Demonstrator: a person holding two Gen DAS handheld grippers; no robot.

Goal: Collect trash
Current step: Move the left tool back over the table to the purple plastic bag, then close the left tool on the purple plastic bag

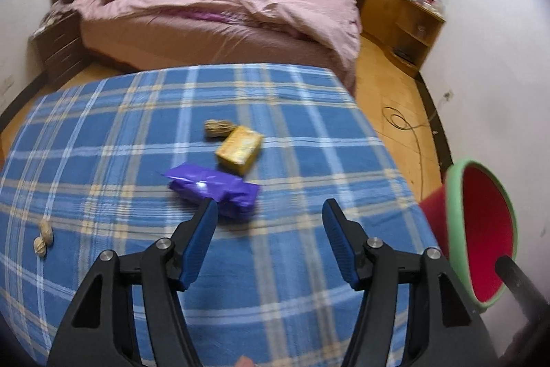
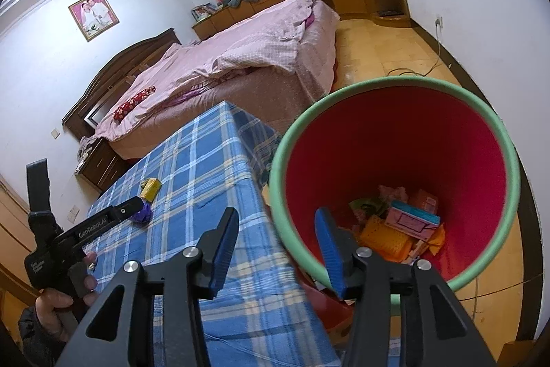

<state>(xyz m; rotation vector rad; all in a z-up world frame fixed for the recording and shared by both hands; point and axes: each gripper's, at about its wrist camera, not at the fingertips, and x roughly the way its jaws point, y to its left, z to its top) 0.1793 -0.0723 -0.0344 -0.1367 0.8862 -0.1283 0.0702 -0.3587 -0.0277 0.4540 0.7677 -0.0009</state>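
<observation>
**Left reaches for the purple wrapper; right hangs open over the bin**

The main risk is a poor pinch on the purple wrapper. It is thin, glossy and crumpled, and it lies off to the left finger's side rather than centred between the jaws, so closing from here would likely catch only a corner, or snag the plaid cloth with it. The yellow packet sits just beyond the wrapper and could be nudged toward the far edge of the tabletop. Small shells are easy to miss: one touches the packet's far side, another pair lies near the left edge.

The left hand-held gripper stands wide and empty, tilted down over the middle of the tabletop, its left finger tip overlapping the wrapper's near end in view; whether it touches I cannot tell.

The right hand-held gripper is partly open with nothing between its fingers, poised at the near rim of the bin, which stands just off the tabletop's right edge and already holds several wrappers and boxes.
</observation>
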